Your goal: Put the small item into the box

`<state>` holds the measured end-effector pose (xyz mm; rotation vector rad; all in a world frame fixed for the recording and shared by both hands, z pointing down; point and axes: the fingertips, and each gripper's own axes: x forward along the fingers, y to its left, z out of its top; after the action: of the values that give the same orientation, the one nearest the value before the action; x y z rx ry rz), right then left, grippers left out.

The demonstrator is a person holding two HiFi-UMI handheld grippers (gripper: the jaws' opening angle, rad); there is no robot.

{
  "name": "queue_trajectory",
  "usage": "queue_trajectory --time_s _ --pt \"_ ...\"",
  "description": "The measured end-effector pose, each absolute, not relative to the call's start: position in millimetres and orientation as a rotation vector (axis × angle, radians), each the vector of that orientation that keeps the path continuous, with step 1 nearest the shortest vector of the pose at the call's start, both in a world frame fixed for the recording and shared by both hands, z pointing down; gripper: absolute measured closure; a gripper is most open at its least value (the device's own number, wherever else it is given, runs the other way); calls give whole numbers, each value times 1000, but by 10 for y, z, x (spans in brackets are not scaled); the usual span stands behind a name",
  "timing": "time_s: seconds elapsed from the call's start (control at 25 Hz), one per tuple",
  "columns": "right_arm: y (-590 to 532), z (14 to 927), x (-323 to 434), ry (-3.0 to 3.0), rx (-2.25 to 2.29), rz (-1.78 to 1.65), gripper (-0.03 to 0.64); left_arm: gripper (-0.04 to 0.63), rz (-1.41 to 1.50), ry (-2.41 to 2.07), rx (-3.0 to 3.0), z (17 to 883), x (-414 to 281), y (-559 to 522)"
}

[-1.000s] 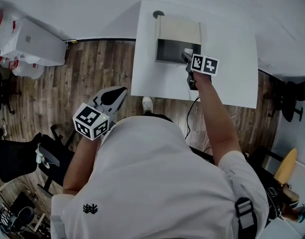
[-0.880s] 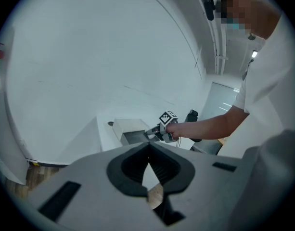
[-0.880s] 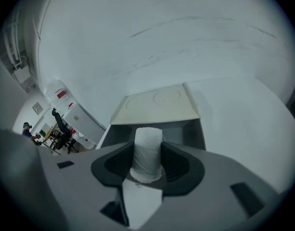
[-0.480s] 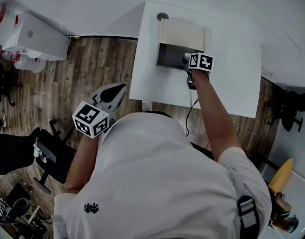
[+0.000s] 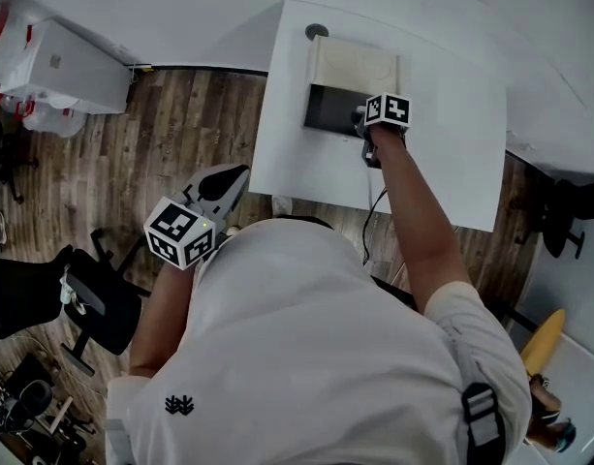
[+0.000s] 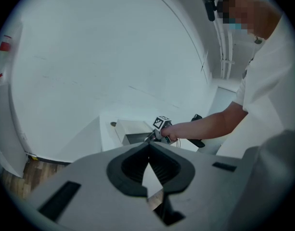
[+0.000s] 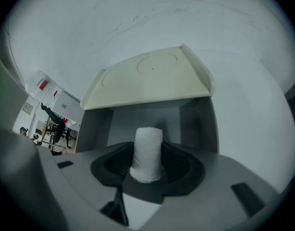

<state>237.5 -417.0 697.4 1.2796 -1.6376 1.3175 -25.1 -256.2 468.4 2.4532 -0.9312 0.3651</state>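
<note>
A grey box [image 5: 333, 110] with its cream lid [image 5: 355, 64] swung up stands at the far side of the white table [image 5: 442, 153]. My right gripper [image 5: 360, 120] reaches to the box's right part. Its jaws are shut on a small white roll [image 7: 147, 152] that stands upright between the pads, in front of the box's grey inside [image 7: 142, 117] and under the lid [image 7: 149, 78]. My left gripper [image 5: 234, 176] hangs off the table over the wooden floor, its jaws closed tip to tip [image 6: 148, 146] with nothing in them. From the left gripper view the box [image 6: 134, 138] shows far ahead.
A round hole [image 5: 316, 31] sits in the table behind the box. A cable [image 5: 373, 216] hangs off the table's near edge. Black office chairs [image 5: 93, 303] and white packages [image 5: 54, 66] stand on the floor at the left. A white wall rises behind the table.
My right gripper has moved a little farther in over the box opening with the roll still held. The left gripper has stayed where it was.
</note>
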Motion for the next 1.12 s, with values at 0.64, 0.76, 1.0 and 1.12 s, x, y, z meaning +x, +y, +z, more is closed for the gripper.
queue_trajectory --time_s 0.64,0.76,1.0,1.12 --pt "-4212 7024 2385 -1561 1262 1326 394 588 353 -931 2440 4696 -447 -2473" --pt "-4219 6936 2386 -1575 1284 1290 393 588 357 -921 2444 4697 -492 -2418" --pt "-4158 6755 2348 -1615 1347 1240 391 588 350 -902 2468 4676 -608 -2269" --pt "-4098 6673 2333 -1629 1374 1218 391 588 349 -895 2477 4665 -674 -2188"
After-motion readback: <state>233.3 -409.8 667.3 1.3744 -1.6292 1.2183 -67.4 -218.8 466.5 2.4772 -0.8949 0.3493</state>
